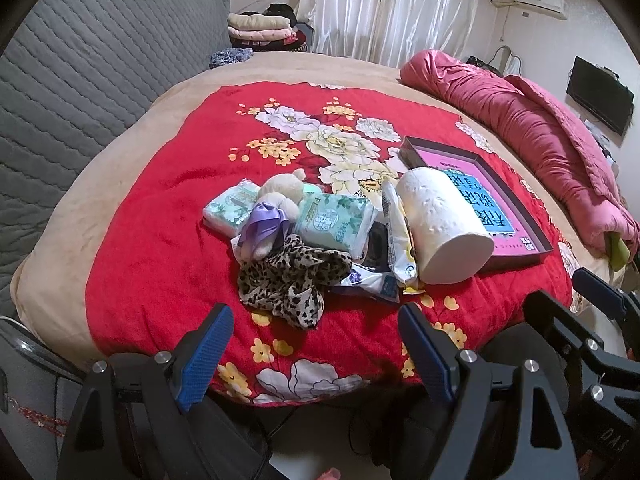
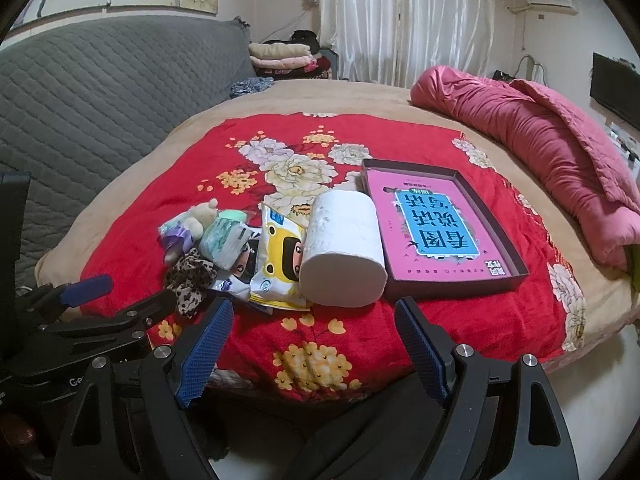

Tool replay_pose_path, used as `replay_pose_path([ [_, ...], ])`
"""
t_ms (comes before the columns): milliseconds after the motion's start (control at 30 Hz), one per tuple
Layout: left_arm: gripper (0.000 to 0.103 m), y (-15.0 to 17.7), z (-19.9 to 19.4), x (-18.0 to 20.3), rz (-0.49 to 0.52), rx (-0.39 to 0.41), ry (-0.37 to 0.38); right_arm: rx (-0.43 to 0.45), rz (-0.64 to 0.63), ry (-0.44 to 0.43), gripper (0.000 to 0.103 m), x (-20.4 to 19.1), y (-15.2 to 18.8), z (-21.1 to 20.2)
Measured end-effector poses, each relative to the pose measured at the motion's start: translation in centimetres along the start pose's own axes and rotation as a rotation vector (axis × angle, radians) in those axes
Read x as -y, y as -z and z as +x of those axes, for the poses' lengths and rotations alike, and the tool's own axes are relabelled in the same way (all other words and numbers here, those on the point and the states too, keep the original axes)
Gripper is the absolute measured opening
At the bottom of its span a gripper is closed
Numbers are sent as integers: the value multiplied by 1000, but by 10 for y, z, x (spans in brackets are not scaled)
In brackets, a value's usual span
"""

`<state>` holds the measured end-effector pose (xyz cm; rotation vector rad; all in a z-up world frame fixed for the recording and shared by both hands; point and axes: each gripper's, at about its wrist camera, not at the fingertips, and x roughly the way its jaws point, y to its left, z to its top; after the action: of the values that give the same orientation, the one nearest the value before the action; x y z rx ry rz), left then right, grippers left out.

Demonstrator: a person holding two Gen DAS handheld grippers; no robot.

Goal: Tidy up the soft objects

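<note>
A heap of soft items lies on the red floral blanket (image 1: 152,240): a white paper roll (image 1: 444,228) on its side, two green tissue packs (image 1: 336,220), a cream plush toy (image 1: 280,192) with a purple ribbon, a leopard-print cloth (image 1: 292,280), and a yellow cartoon wipes pack (image 2: 280,260). Right of the roll (image 2: 344,252) sits a dark shallow box (image 2: 516,272) with a pink printed sheet inside. My left gripper (image 1: 316,344) hangs open near the blanket's front edge, short of the leopard cloth. My right gripper (image 2: 314,344) is open too, just before the roll, holding nothing.
A grey quilted headboard (image 1: 80,92) rises on the left. A rolled pink quilt (image 1: 540,132) lies along the bed's right side. Folded clothes (image 1: 260,28) are stacked at the back by white curtains. Bare red blanket (image 2: 320,360) spreads in front of the heap.
</note>
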<state>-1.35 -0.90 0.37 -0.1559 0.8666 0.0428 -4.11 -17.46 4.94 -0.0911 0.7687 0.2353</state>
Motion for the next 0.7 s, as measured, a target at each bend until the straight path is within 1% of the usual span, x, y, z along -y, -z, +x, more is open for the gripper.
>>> replay_pose_path([
  [200,84,0,7,-10,-31,-26,12,-2,2,-10,84,-1,1,4],
  [467,84,1,34,-40,-127,-108,40,-5,-27,-24,84,-7,2,11],
  [600,84,0,54,-52,-165,-151,88,-15,-44,-35,84,-10,2,19],
  [700,84,-2,68,-58,-182,-166,113,-23,-48,-40,84,-12,2,25],
])
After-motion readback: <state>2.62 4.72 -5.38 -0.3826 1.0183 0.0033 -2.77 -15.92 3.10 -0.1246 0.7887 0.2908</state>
